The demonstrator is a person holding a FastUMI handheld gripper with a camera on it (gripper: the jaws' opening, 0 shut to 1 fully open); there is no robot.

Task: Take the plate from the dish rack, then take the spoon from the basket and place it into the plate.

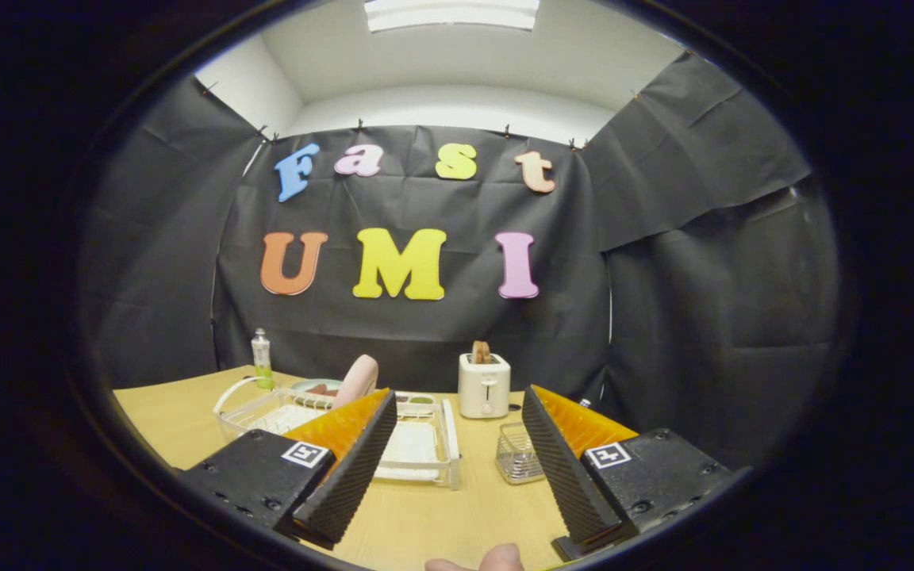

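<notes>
A pale wooden table (179, 420) carries everything in the booth. At its far left stands a small clear bottle (262, 358) with a white cap and greenish liquid in its lower part, upright. Near the far middle sits a white toaster (484, 385), also upright, with a brown slice of toast (481, 352) poking up from its slot. A dark cable (515, 408) lies on the table just right of the toaster. Above the black cloth walls, a white ceiling holds a bright rectangular light panel (451, 13).
</notes>
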